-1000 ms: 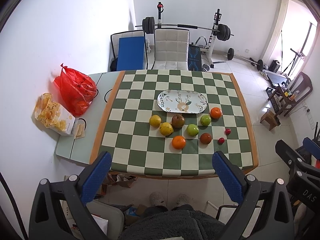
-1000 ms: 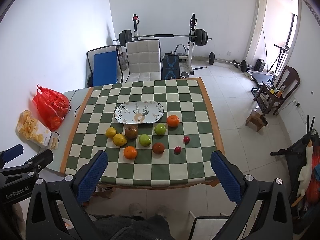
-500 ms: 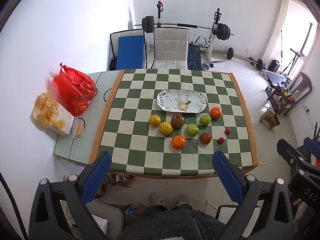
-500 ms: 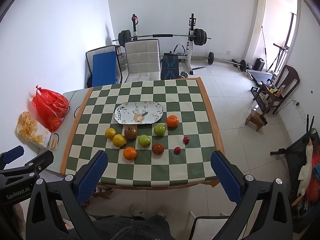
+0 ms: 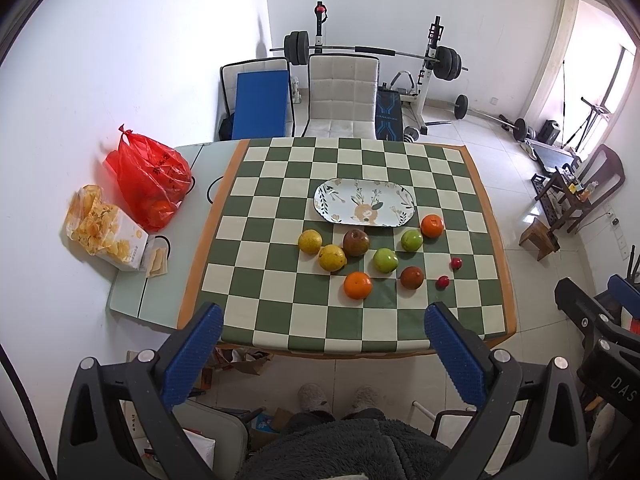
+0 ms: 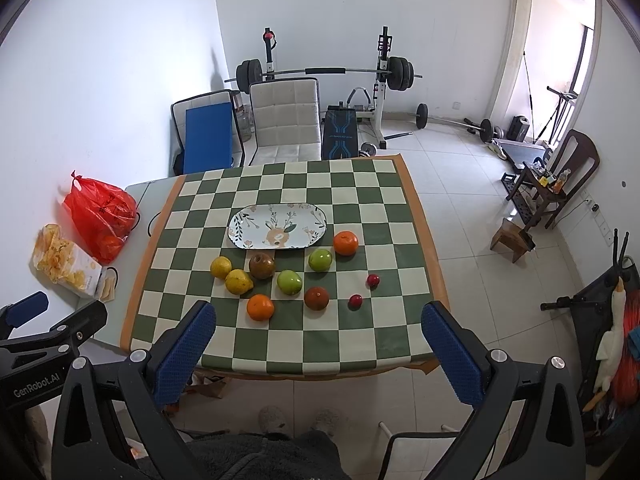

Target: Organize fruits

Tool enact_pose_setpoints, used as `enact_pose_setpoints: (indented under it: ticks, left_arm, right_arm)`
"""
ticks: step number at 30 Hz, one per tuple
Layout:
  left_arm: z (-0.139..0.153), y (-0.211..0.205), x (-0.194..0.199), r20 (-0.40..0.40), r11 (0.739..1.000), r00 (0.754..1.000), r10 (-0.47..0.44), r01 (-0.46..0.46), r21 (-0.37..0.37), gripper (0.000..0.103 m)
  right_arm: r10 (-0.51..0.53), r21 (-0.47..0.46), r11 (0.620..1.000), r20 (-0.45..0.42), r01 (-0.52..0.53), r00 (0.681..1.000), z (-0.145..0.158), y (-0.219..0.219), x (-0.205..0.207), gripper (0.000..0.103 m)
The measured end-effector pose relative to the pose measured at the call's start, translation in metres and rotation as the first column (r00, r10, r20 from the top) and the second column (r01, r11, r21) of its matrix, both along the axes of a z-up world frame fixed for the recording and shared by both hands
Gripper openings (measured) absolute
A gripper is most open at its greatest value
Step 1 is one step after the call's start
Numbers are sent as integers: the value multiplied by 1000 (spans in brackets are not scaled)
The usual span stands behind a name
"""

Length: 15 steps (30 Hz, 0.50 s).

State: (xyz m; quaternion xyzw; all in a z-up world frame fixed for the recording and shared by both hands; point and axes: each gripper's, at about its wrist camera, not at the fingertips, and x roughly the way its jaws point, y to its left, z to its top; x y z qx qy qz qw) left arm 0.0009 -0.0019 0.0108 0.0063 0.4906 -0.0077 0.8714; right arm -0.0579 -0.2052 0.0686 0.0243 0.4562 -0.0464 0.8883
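Fruits (image 5: 357,285) are sitting loose on the checkered surface (image 5: 280,320), just in front of the plate (image 5: 404,216). Left gripper (image 5: 318,326) and right gripper (image 6: 318,324) are hovering wide, holding nothing (10 pieces, round and likely slippery); I'd be pinching each across its middle.

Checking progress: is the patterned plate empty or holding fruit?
Empty. The plate shows only its painted pattern; every fruit, like the nearest orange, lies on the tablecloth.
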Motion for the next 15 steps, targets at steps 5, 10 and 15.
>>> enact_pose_setpoints:
  ticks: [5,10,15]
  left_arm:
    - [1,0,0,0,1000,1000,1,-1,1,103]
    - [0,0,1,-2,1000,1000,3,-3,0,103]
    - [0,1,0,-2,1000,1000,-1,1,-1,103]
  right_arm:
    - [1,0,1000,-1,-1,1000,0,-1,0,103]
    - [0,1,1000,0,0,1000,0,0,0,103]
    - [-2,4,1000,-2,2,1000,0,-1,1,103]
